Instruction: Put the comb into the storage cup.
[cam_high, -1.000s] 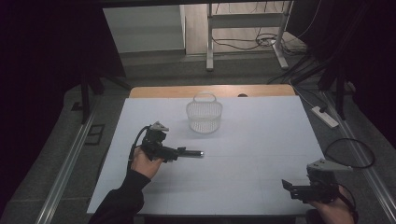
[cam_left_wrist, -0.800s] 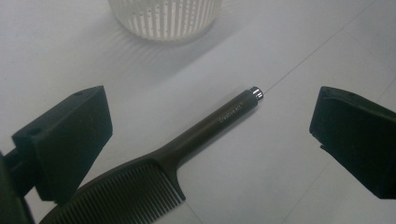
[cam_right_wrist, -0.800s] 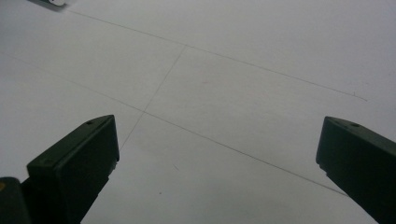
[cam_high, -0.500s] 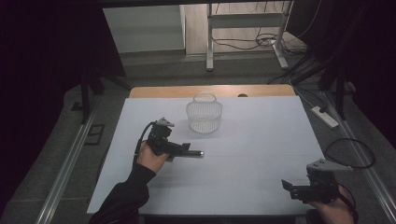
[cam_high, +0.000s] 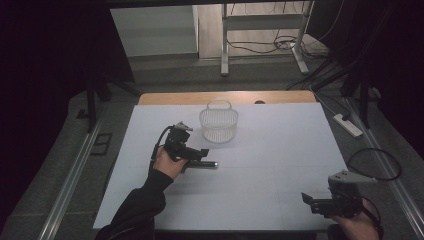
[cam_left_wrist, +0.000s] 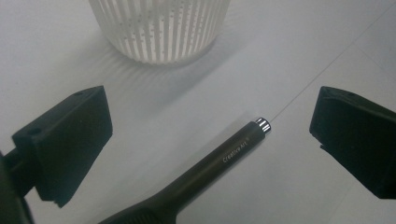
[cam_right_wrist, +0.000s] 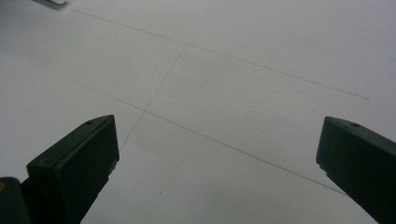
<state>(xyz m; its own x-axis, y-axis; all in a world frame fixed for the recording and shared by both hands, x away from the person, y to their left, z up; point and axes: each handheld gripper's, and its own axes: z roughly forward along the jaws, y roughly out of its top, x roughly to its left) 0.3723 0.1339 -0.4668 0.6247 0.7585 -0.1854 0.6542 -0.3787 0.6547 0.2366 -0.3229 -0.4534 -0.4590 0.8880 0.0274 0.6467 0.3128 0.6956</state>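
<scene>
Pen-shaped and dark, the slim metal-tipped barrel (cam_left_wrist: 219, 163) lies flat on the white table sheet (cam_high: 280, 150), just in front of the white slotted plastic basket (cam_high: 219, 125) with its looped handle, close to it but apart. The left gripper (cam_left_wrist: 210, 140) sits low over the pen with its two black jaws spread wide on either side of the barrel, gripping nothing; the silver tip points out between them toward the basket's base. In the high view the left gripper (cam_high: 192, 154) lies along the pen (cam_high: 207, 164). The right gripper (cam_high: 320, 202) waits near the table's front right corner, jaws equally wide apart and empty above bare sheet.

The likely trouble is the round barrel: jaws closing off-centre or on the tapered part could roll or squirt it away. A pinch too near the tip would probably let it droop and catch the basket rim.
</scene>
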